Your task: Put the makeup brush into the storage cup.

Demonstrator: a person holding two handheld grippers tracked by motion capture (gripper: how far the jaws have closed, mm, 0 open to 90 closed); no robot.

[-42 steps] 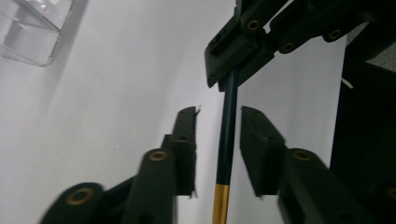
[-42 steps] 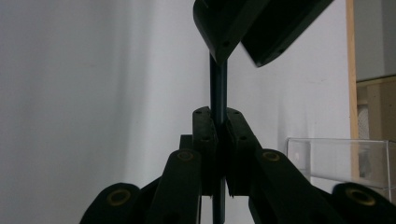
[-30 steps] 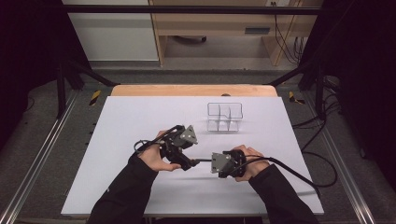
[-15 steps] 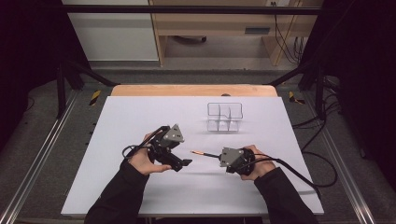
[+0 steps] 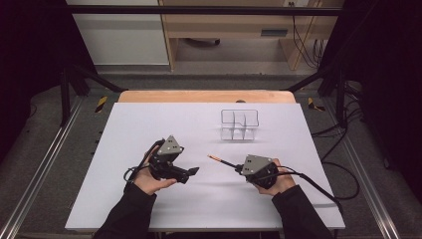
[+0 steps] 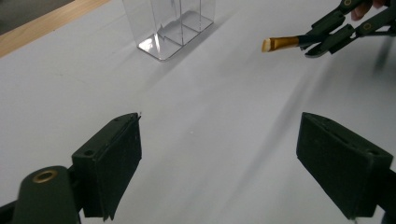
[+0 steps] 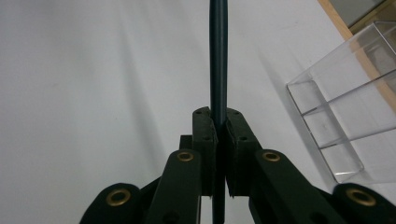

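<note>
High view: your right gripper has its fingers clamped on a thin dark brush, held above the white surface, orange tip pointing toward your left gripper. Left gripper fingers are spread wide with nothing between them; the two grippers sit apart. Clear divided organizer stands farther back, beyond the brush tip.

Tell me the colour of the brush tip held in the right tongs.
Golden orange brush tip, clearest in the left gripper view.

Lab: framed white table, floor cables.
</note>
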